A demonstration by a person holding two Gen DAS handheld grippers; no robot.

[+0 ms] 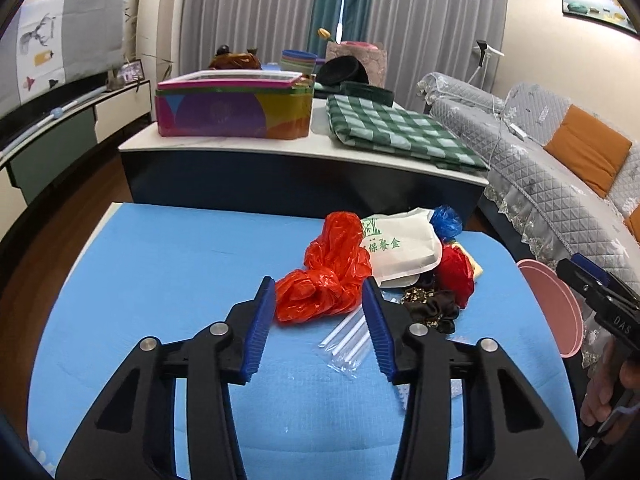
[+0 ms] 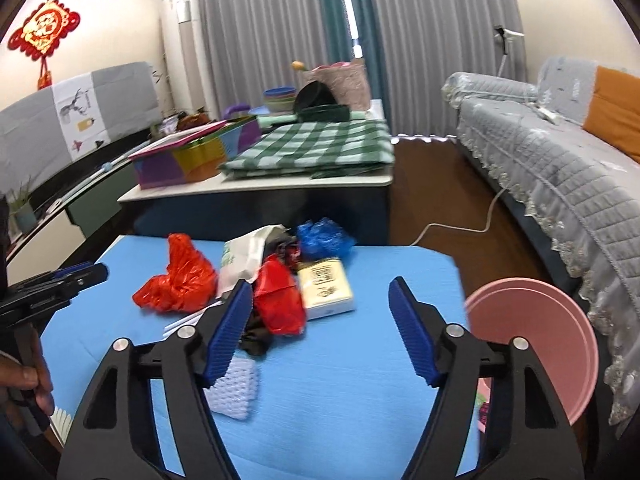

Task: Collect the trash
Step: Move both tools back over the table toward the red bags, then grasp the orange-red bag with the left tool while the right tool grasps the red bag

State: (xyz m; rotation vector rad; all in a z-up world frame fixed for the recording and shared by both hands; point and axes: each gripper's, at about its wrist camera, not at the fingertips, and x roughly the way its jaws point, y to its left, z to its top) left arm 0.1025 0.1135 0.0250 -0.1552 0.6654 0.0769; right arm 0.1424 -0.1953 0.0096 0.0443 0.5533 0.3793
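Trash pile on the blue counter: an orange-red plastic bag lies just beyond and between the open jaws of the left gripper, with clear straws beneath them. The right gripper, jaws spread wide and empty, hovers near a red bag and yellow box. A pink bin stands at the counter's right edge.

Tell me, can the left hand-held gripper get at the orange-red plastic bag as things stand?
Probably yes. The left hand-held gripper is open, and the orange-red plastic bag lies just ahead between its fingers, with nothing on top of it.
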